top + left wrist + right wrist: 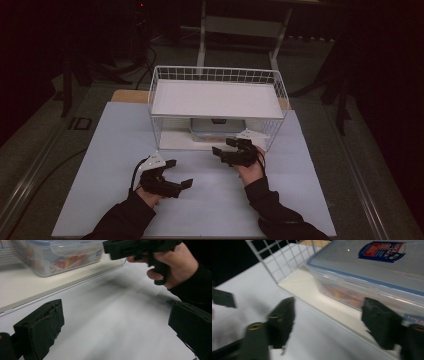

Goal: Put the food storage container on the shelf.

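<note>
A clear plastic container (217, 129) with a blue-rimmed lid stands on the bottom board of a white wire rack (215, 75). Coloured contents show through the container's wall (57, 255). My right gripper (223, 146) hovers just in front of the rack's open side. In the right gripper view its jaws stand wide apart (329, 320), with nothing between them, and the container (372, 272) lies close ahead. My left gripper (181, 172) rests low over the table, left of the rack's front. It is open and empty (117, 325), and faces the right hand and its gripper (130, 247).
The rack has a white upper shelf (217, 98) above the container and wire sides (279, 255). A pale sheet (115, 150) covers the table, with bare surface between the two hands. Dark floor and stand legs (202, 35) lie behind the table.
</note>
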Demonstrator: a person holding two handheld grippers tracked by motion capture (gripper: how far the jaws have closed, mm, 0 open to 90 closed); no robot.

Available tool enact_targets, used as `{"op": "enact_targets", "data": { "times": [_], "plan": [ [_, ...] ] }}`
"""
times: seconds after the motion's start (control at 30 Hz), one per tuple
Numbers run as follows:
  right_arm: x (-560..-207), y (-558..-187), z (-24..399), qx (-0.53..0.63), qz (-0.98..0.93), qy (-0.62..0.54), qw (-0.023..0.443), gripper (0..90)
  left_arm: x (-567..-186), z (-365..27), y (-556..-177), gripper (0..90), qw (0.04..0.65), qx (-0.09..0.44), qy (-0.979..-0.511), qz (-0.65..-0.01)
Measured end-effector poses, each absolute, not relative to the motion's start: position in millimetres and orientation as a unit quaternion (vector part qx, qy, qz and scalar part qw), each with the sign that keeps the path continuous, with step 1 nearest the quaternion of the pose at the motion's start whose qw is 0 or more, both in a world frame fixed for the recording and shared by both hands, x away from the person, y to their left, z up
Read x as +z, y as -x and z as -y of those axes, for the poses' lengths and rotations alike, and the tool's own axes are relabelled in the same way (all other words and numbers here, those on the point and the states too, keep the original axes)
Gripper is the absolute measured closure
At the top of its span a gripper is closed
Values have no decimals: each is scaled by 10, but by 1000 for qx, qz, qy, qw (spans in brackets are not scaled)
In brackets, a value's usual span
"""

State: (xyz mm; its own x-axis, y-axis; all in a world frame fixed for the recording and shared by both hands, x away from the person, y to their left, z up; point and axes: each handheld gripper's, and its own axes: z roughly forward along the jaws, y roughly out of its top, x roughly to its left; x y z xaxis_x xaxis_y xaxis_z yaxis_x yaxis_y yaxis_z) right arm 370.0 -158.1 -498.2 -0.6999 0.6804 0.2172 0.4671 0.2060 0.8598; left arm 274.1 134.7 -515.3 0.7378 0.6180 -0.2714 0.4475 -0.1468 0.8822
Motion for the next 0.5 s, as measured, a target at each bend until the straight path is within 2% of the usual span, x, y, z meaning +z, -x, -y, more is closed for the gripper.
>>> {"op": "enact_targets", "data": {
  "times": [0.13,0.5],
  "plan": [
    [-4974,-3583,1646,516,-771,-362,92,157,-5148,-1343,-2734,4,548,78,-755,-352],
    [-4948,-3260,1875,521,-774,-344,102,157,-5148,-1329,-2709,4,546,82,-761,-340]
  ]
}}
